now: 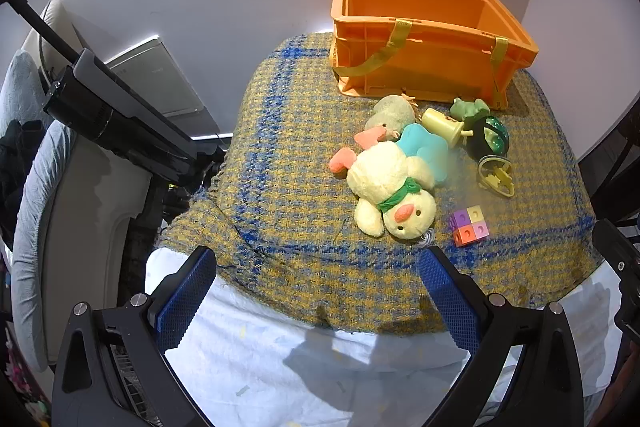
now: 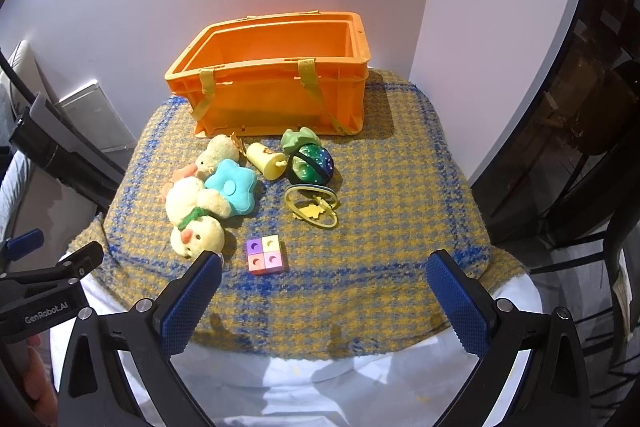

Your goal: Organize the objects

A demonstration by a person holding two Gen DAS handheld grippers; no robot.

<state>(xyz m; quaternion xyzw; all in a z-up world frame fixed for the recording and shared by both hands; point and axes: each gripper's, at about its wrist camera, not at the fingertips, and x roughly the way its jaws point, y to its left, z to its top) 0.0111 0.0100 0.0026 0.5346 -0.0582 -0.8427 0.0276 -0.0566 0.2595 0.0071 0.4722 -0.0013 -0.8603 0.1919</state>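
Start of sorting judged — nothing yet picked. Orange crate (image 2: 276, 95) seen empty at table's far edge; toys clustered just before it.

Left gripper (image 1: 316, 291) and right gripper (image 2: 324, 291): fingers wide apart, nothing between, poised over near edge.

Plush duck (image 2: 192, 219) nearest — long axis running toward crate, head pointing to near edge. Next move judged: descent, closing across body.

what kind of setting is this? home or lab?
Probably a home room: soft toys like the plush duck lie on a woven blanket beside an orange crate, close against a plain wall.
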